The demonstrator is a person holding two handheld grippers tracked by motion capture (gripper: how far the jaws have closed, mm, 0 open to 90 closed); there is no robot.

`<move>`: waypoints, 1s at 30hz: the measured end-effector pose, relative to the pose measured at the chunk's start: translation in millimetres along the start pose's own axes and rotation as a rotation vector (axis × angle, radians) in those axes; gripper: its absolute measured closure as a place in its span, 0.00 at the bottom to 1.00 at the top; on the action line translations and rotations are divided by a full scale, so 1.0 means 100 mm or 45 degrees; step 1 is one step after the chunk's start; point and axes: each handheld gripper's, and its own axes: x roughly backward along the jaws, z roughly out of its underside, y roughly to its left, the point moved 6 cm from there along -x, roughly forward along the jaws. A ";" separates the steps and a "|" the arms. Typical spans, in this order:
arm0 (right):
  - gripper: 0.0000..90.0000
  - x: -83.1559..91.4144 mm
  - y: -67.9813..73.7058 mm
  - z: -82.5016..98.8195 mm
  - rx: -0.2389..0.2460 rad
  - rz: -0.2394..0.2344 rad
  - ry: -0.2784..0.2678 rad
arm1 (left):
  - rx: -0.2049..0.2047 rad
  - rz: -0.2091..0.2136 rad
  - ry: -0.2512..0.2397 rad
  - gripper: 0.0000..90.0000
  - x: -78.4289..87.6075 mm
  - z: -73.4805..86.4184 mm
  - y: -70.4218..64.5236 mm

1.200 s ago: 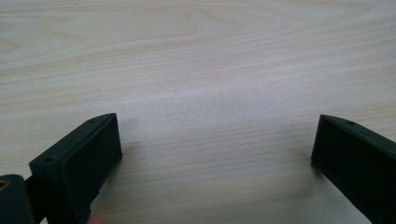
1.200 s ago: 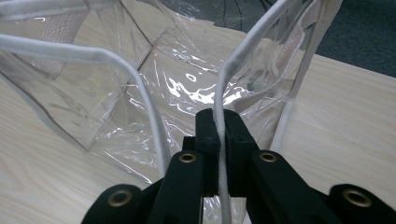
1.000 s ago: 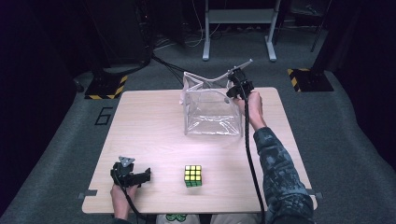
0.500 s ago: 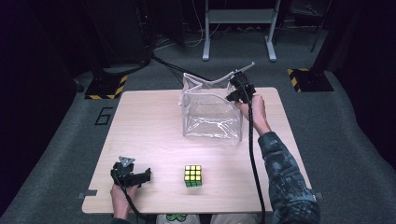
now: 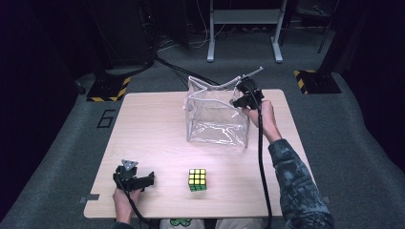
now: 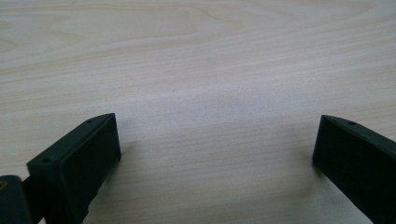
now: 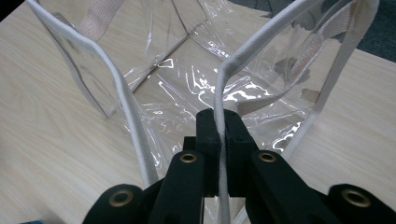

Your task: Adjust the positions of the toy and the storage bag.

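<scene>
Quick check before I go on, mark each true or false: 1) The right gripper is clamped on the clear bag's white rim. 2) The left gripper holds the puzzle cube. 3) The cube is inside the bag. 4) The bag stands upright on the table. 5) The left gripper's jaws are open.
1) True: the right gripper is shut on the white rim of the clear plastic bag.
2) False: the left gripper is empty, apart from the puzzle cube.
3) False: the cube sits on the table, nearer the person than the bag.
4) True.
5) True: bare wood shows between them.
</scene>
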 end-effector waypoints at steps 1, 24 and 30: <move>0.97 0.01 0.00 0.01 -0.002 0.000 0.001 | -0.005 0.014 0.006 0.00 0.00 0.00 -0.01; 0.97 0.11 0.00 0.14 -0.018 -0.044 0.010 | -0.056 0.265 -0.102 0.01 0.16 -0.90 -0.31; 0.97 0.11 -0.01 0.14 -0.020 -0.042 0.013 | -0.094 0.321 -0.101 0.01 0.22 -1.28 -0.42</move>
